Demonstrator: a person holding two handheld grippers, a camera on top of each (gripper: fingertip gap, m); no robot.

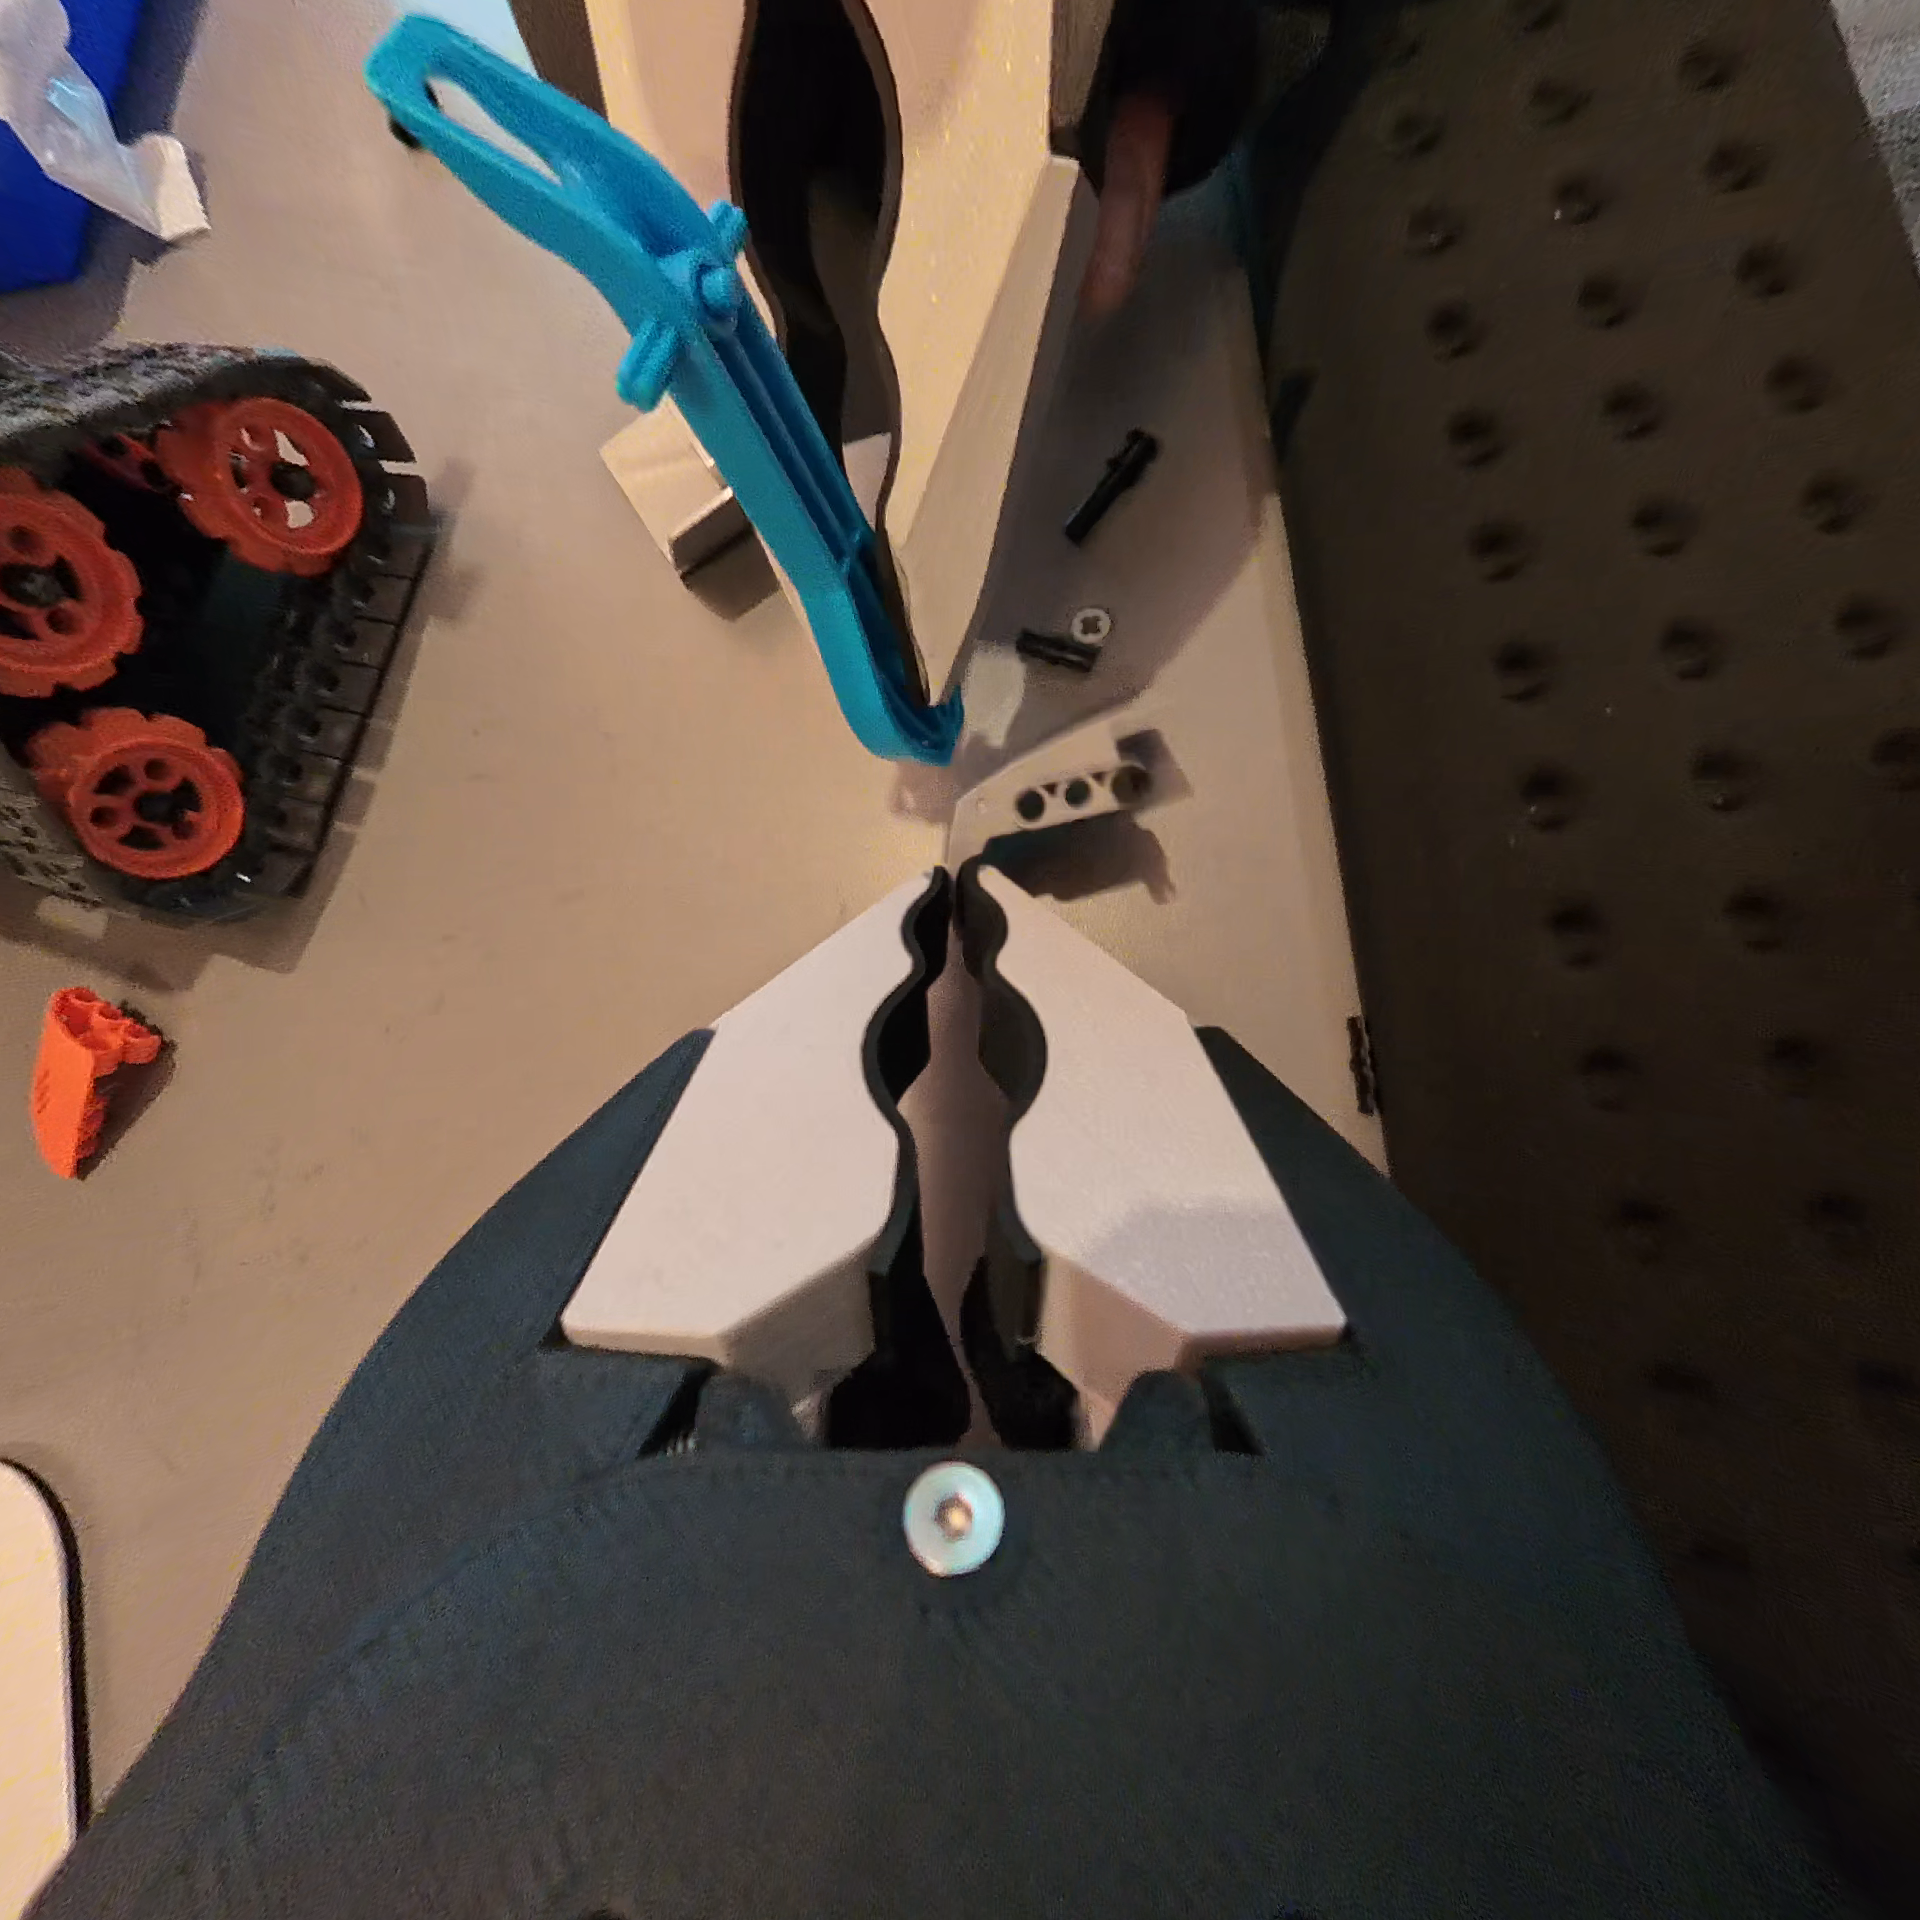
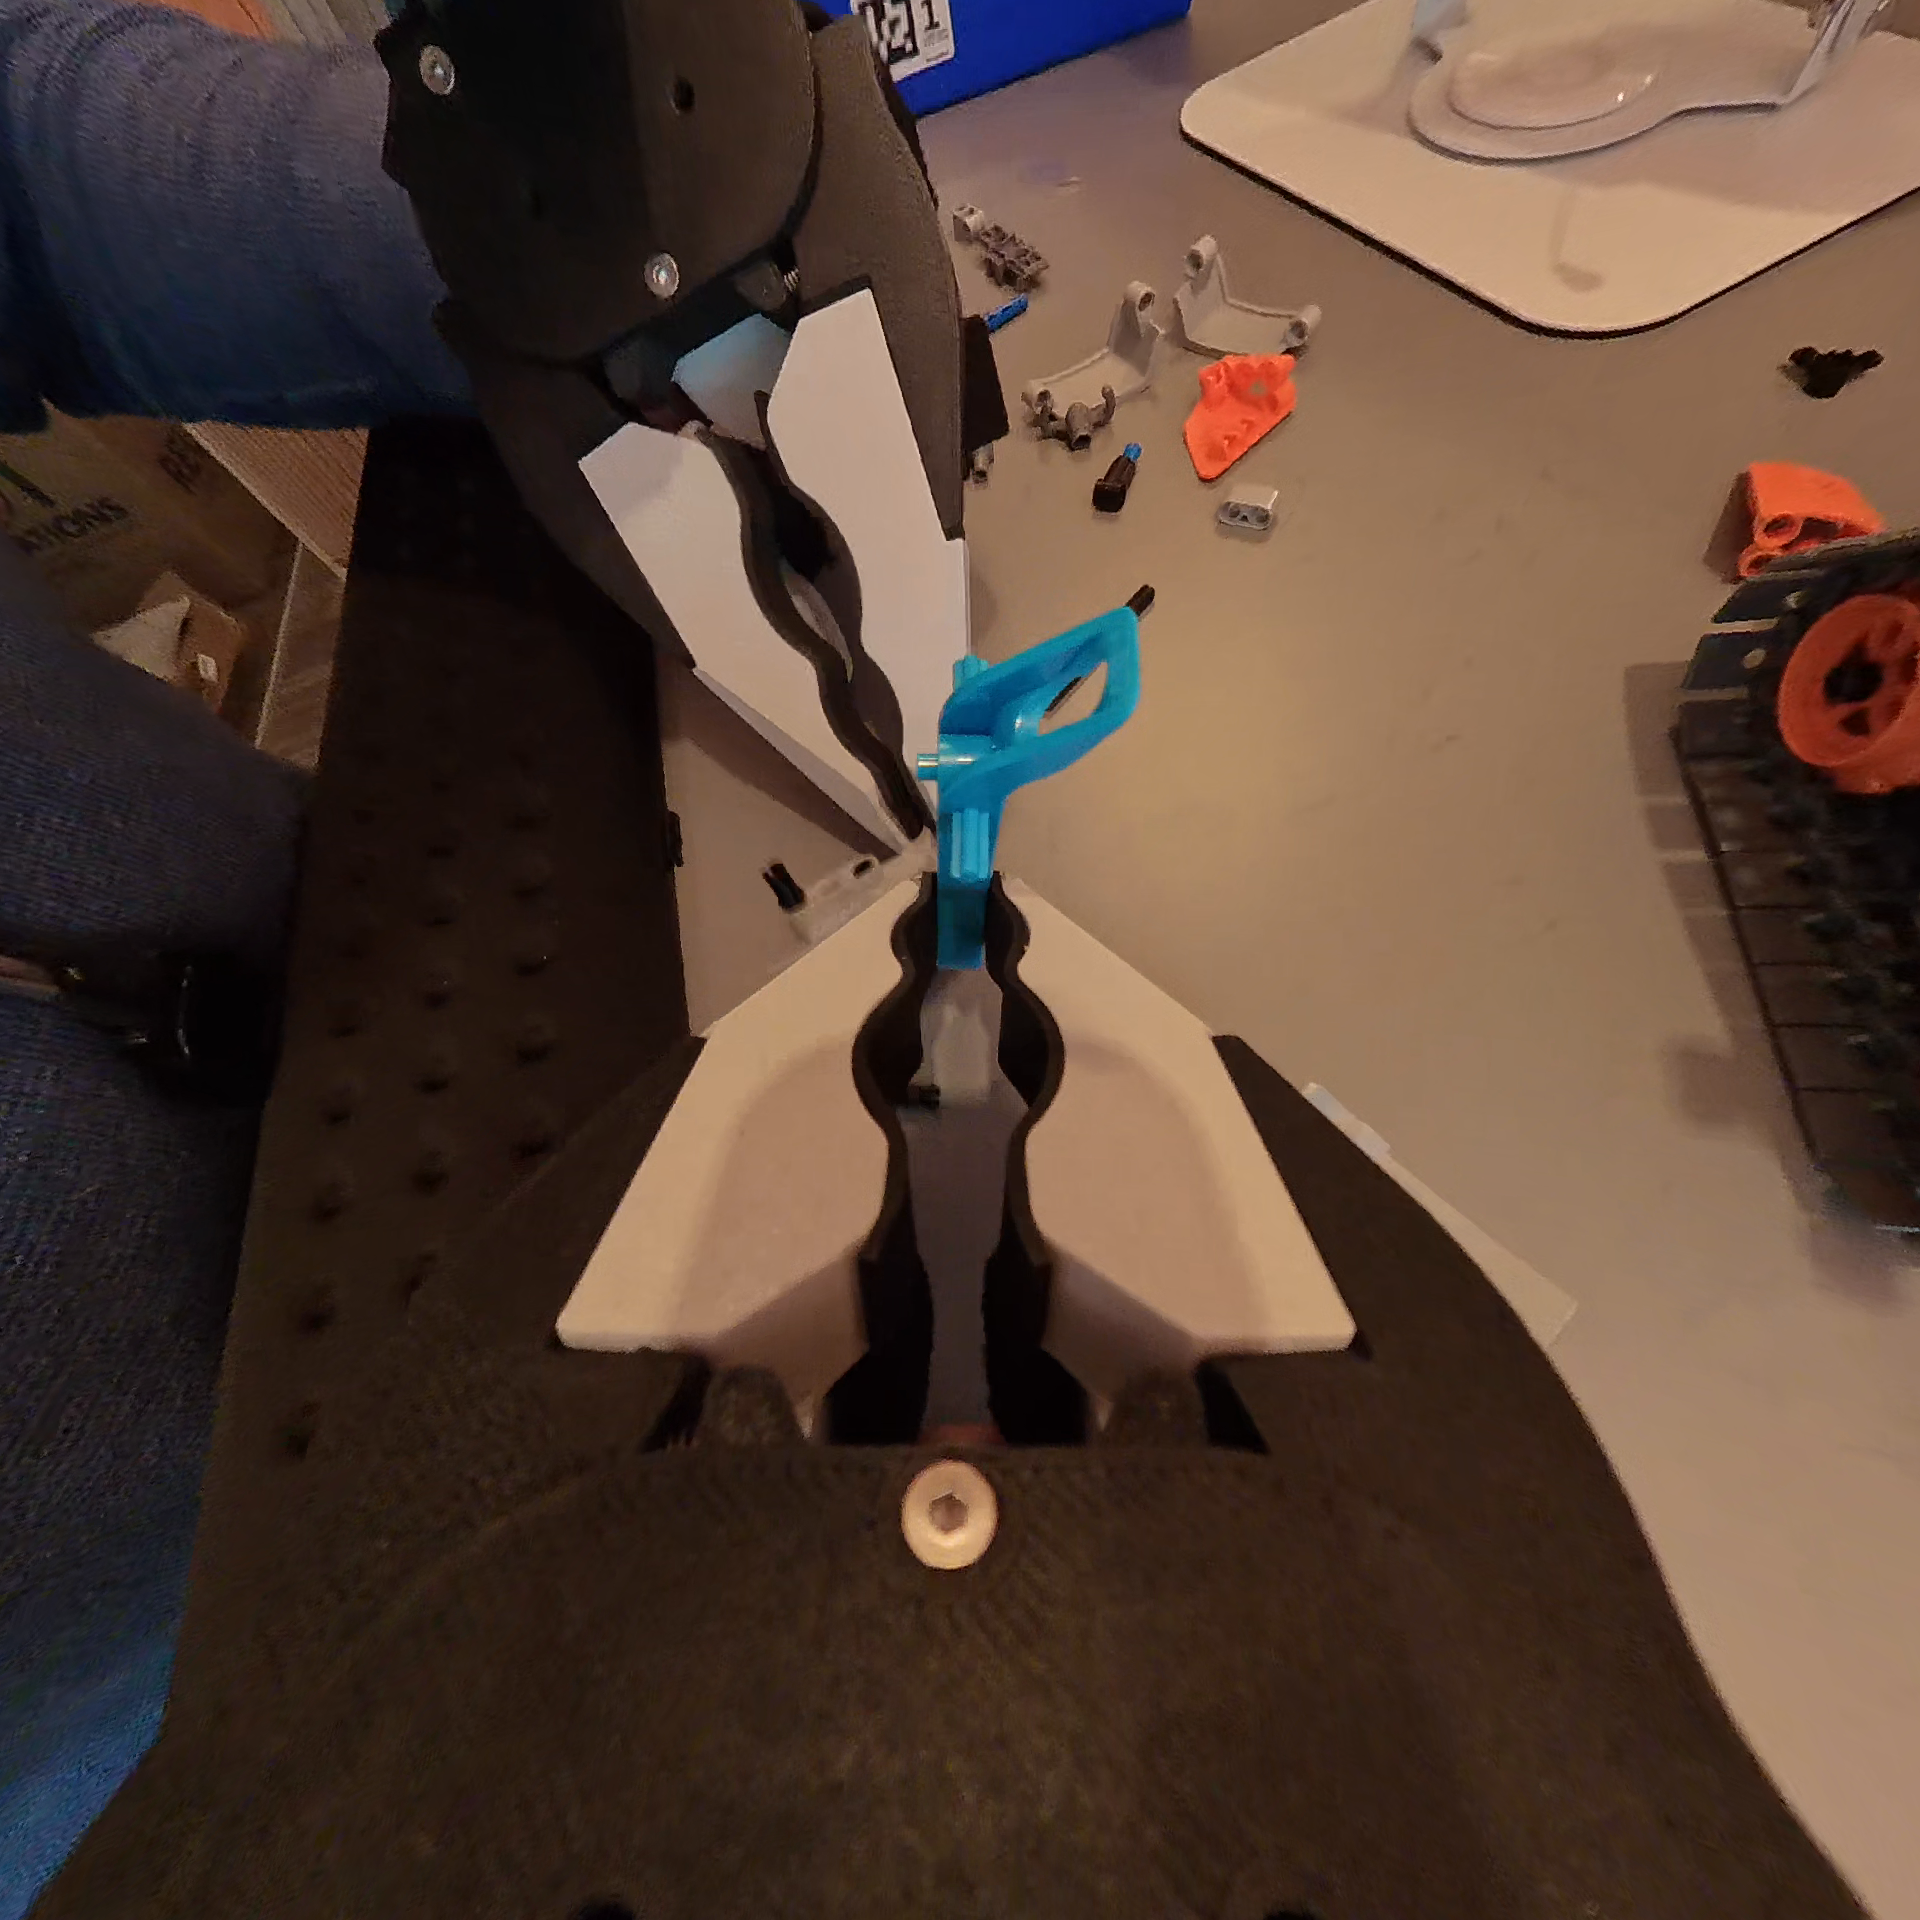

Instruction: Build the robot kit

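My right gripper (image 2: 961, 899) is shut on the lower end of a blue plastic lever tool (image 2: 1039, 707), whose looped handle sticks up and to the right. In the left wrist view the same tool (image 1: 758, 436) hangs in the right gripper (image 1: 930, 696), which comes down from above. My left gripper (image 1: 951, 883) is shut with nothing visible between its tips, just short of a small grey beam with holes (image 1: 1081, 795) on the table. The two grippers' tips almost meet; the left gripper (image 2: 920, 831) reaches in from the upper left. A small whitish piece (image 2: 956, 1039) lies under my right fingers.
A tracked vehicle with orange wheels (image 1: 187, 644) (image 2: 1818, 831) stands nearby. Black pins (image 1: 1112, 483), orange parts (image 1: 88, 1075) (image 2: 1242, 410) and grey frame parts (image 2: 1101, 374) lie loose. A black perforated mat (image 1: 1610, 831), a blue bin (image 2: 997, 42), a white mat (image 2: 1558, 229) and a sleeve (image 2: 156, 208) border the space. Both grippers' tips are close together, under 4 cm apart.
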